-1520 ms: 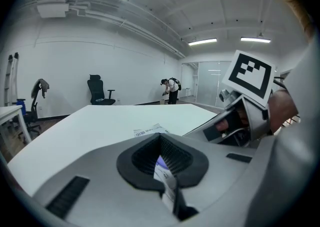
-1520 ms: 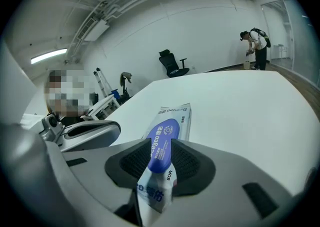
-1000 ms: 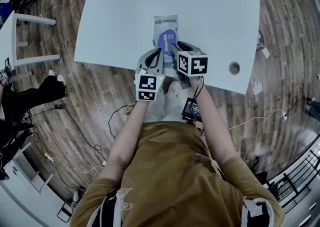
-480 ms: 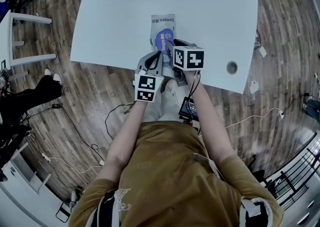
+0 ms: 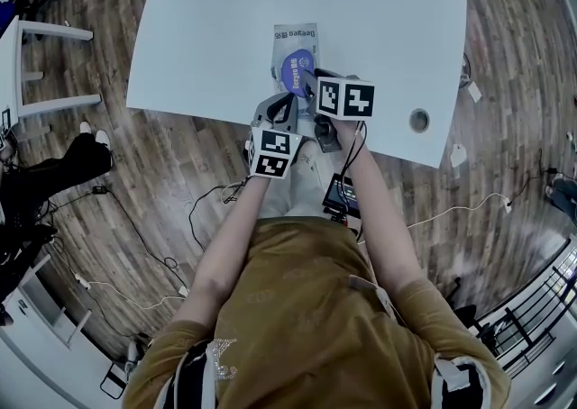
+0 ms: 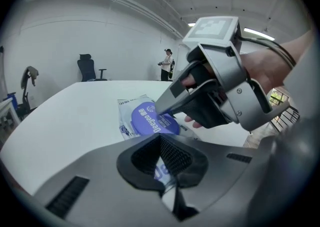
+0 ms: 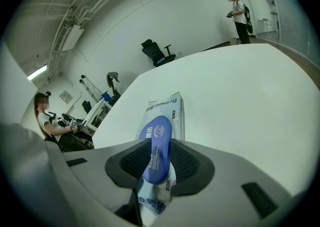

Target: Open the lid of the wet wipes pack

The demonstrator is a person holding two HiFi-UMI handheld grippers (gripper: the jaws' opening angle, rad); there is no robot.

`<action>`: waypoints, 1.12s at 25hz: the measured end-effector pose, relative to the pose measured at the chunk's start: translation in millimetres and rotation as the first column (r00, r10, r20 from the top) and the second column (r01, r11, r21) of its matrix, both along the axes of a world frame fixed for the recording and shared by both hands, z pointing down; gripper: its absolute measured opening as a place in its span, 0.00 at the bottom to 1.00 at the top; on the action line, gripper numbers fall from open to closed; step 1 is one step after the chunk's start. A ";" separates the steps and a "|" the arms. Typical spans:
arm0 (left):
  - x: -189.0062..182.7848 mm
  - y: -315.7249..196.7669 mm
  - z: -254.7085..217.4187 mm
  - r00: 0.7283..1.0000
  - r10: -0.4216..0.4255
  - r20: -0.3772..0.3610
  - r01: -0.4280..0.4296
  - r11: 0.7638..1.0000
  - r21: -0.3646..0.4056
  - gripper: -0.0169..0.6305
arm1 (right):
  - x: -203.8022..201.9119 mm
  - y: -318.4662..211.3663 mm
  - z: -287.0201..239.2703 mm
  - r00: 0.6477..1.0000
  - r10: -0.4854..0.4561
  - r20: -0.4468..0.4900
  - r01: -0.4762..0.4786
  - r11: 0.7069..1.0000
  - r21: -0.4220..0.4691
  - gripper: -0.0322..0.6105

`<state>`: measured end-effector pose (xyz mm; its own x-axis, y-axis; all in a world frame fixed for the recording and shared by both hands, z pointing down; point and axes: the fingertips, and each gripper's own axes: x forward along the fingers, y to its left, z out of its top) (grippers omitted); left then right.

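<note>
Centrally, wipes pack [image 5: 296, 40] rests on white table [image 5: 207, 29] over wooden floor [image 5: 135, 173].

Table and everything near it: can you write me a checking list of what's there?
Surface: white table with a round hole near its right end.
Job's things: the wet wipes pack lies flat by the front edge. The near end of its blue lid is between the right jaws.
Clutter: nothing seen on the table.
Grippers: the left gripper is shut on the pack's near end. The right gripper is shut on the lid.
Cables: a white cable and a dark cable lie on the floor.
Surroundings: wooden floor, office chair, and people far off, one standing and one sitting.
</note>
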<state>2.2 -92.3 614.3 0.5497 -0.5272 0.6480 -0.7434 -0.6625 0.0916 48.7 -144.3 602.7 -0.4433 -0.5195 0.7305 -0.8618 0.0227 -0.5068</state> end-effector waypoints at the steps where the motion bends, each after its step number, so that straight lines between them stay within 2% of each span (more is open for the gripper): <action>1: 0.6 1.4 3.4 1.000 0.012 0.026 -0.012 1.000 -0.011 0.03 | -0.4 0.1 -0.2 1.000 -0.001 0.001 0.001 1.000 -0.001 0.22; 3: 1.9 2.7 7.5 0.998 0.028 0.059 -0.026 0.999 -0.031 0.03 | -0.2 0.0 -0.2 1.000 0.001 0.008 -0.001 1.000 -0.003 0.22; 12: 3.7 2.4 9.9 0.996 0.042 0.073 -0.036 0.997 -0.072 0.03 | 0.3 -1.2 -3.0 0.999 -0.018 0.038 0.019 0.999 -0.026 0.22; 16: 3.8 2.4 10.2 0.995 0.063 0.082 -0.052 0.990 -0.127 0.03 | -0.1 -1.1 -2.8 0.999 -0.033 0.023 0.034 0.999 -0.030 0.22; 21: 4.4 9.4 8.8 0.981 0.144 0.133 -0.115 0.971 -0.208 0.03 | -2.6 0.3 0.8 0.999 -0.042 0.027 0.043 0.998 -0.041 0.22; 28: 3.5 12.9 11.0 0.982 0.137 0.133 -0.109 0.973 -0.203 0.03 | -5.9 1.0 3.8 0.998 -0.046 0.033 0.048 0.998 -0.047 0.22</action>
